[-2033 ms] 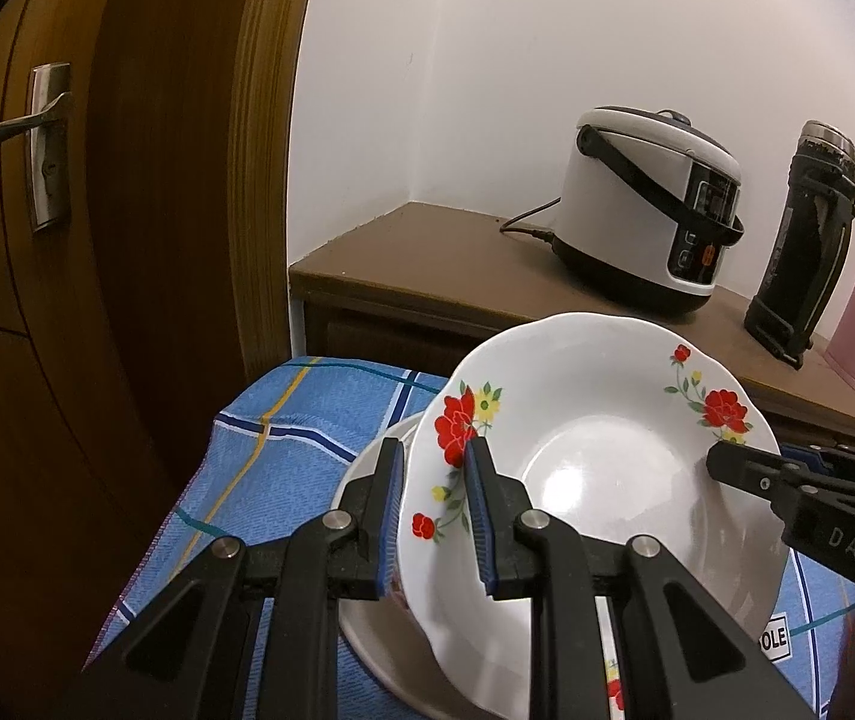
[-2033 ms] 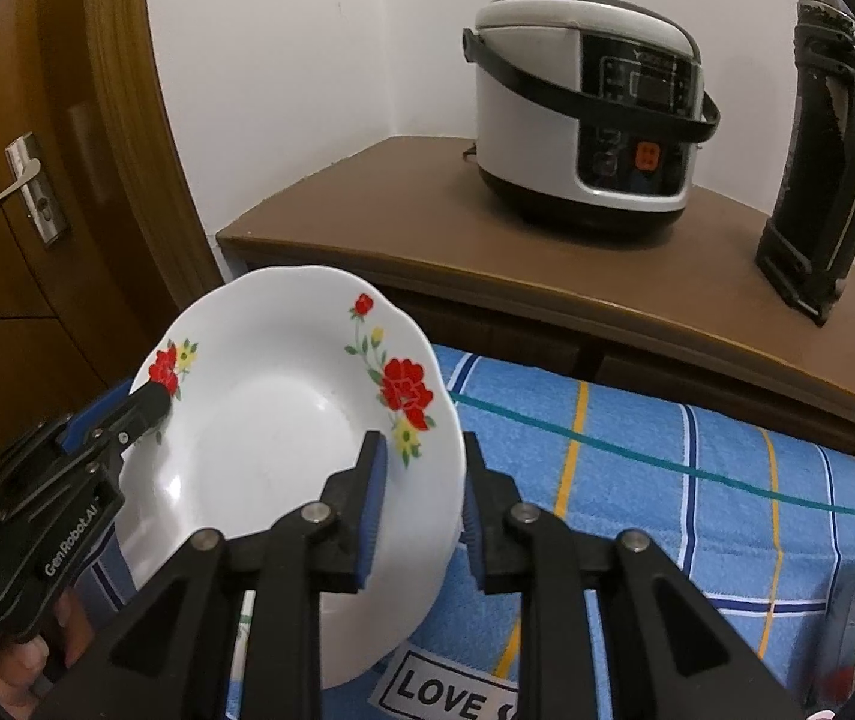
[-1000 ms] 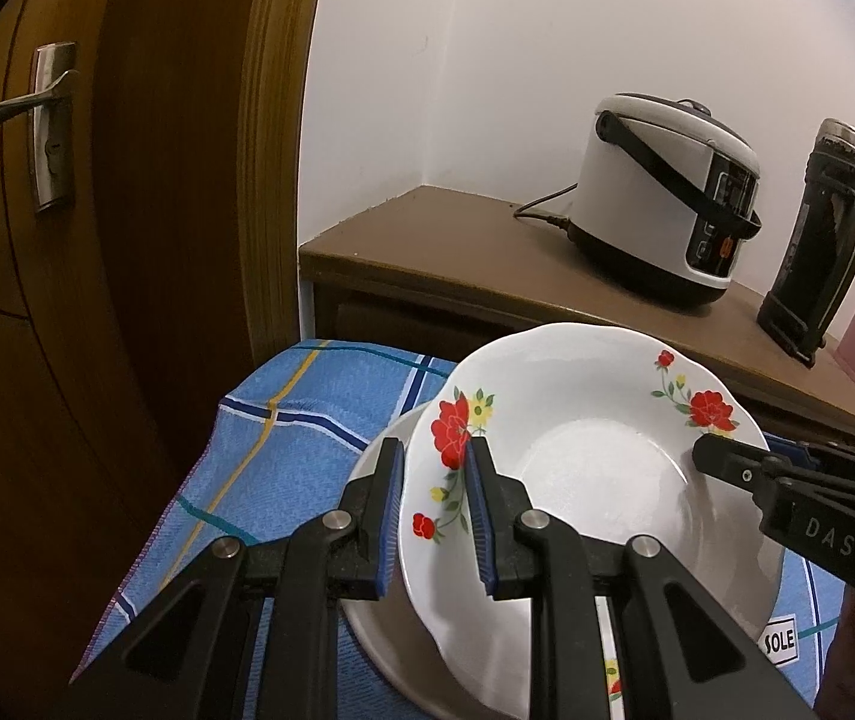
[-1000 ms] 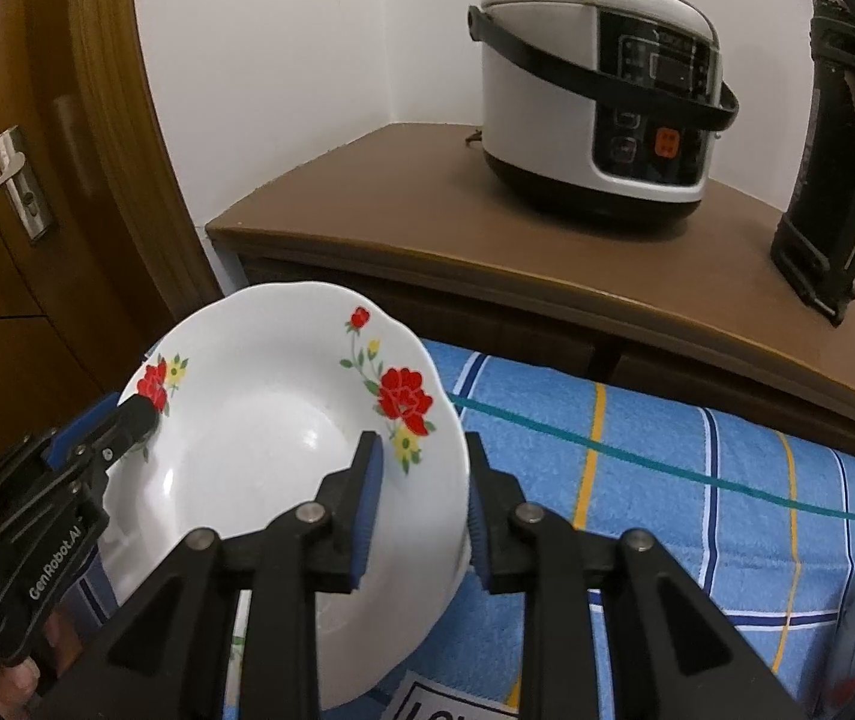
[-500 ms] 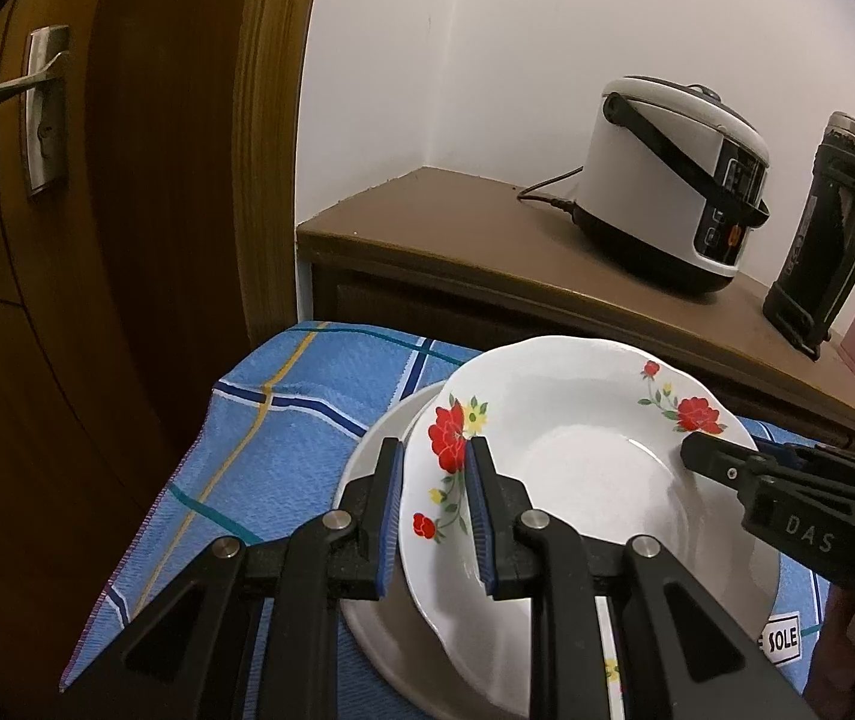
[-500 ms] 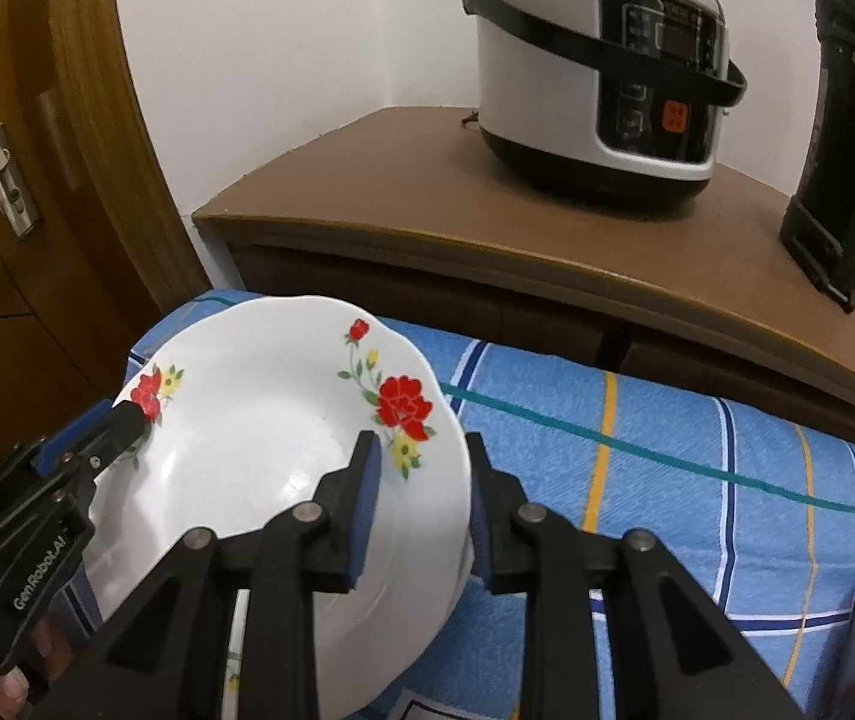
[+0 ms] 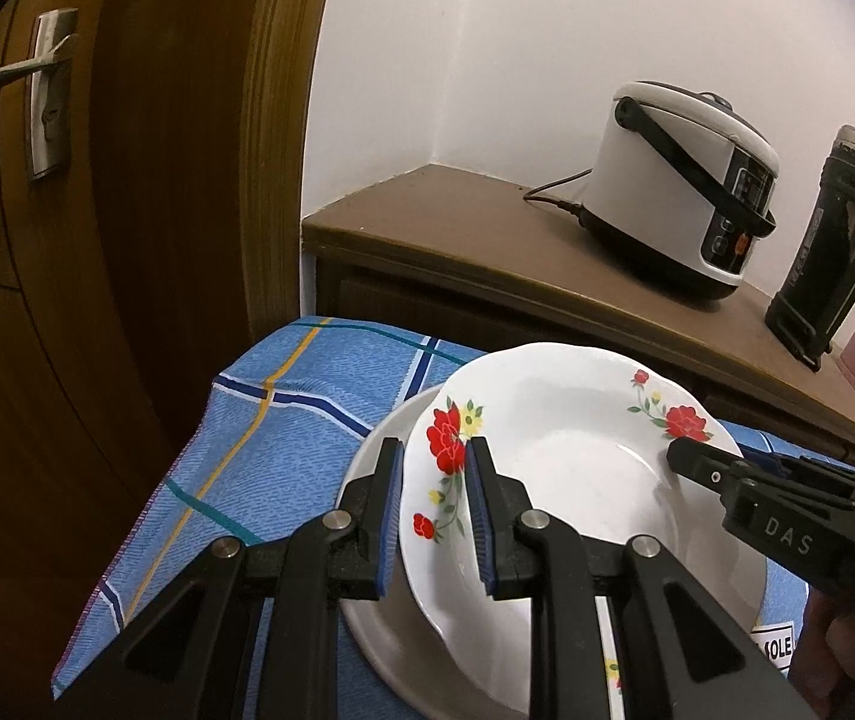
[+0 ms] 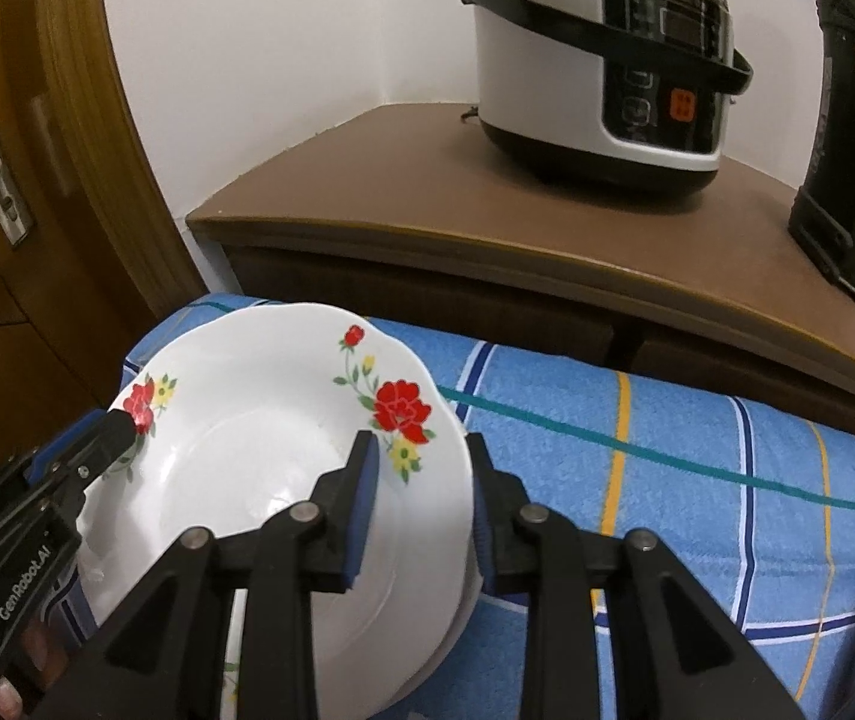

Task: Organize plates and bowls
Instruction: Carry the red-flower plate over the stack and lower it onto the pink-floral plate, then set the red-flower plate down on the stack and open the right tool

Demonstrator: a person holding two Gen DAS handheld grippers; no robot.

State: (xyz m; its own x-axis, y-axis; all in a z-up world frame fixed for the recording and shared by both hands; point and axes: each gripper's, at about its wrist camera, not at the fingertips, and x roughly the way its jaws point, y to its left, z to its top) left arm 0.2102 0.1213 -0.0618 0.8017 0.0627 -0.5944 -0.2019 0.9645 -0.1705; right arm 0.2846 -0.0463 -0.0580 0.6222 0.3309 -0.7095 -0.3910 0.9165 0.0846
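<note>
A white floral plate (image 7: 565, 462), scalloped at the rim and printed with red roses, sits tilted on top of a plain white plate (image 7: 367, 462) that lies on a blue checked cloth (image 7: 283, 420) covering the desk. The left gripper (image 7: 434, 510) has its blue-padded fingers (image 7: 392, 510) clamped tight on the left rim of the floral plate, one finger above the rim and one below, right beside a red rose. The right gripper (image 8: 421, 501) straddles the opposite rim near the larger rose; its fingers (image 8: 363, 501) have just been opening, the plate edge sits between them, and a gap shows between the pads and the china, so the hold looks let go. In the left wrist view the right gripper's black finger tip (image 7: 691, 459) lies on the plate's right rim. In the right wrist view the left gripper (image 8: 121, 423) shows at the plate's left edge, with part of a hand (image 8: 7, 684) below it. Beyond the cloth stands a brown wooden cabinet (image 8: 487, 240) carrying a white rice cooker (image 8: 595, 54) and a black flask (image 8: 847, 120). A wooden door (image 7: 97, 180) with a metal handle (image 7: 25, 78) stands at the far left
</note>
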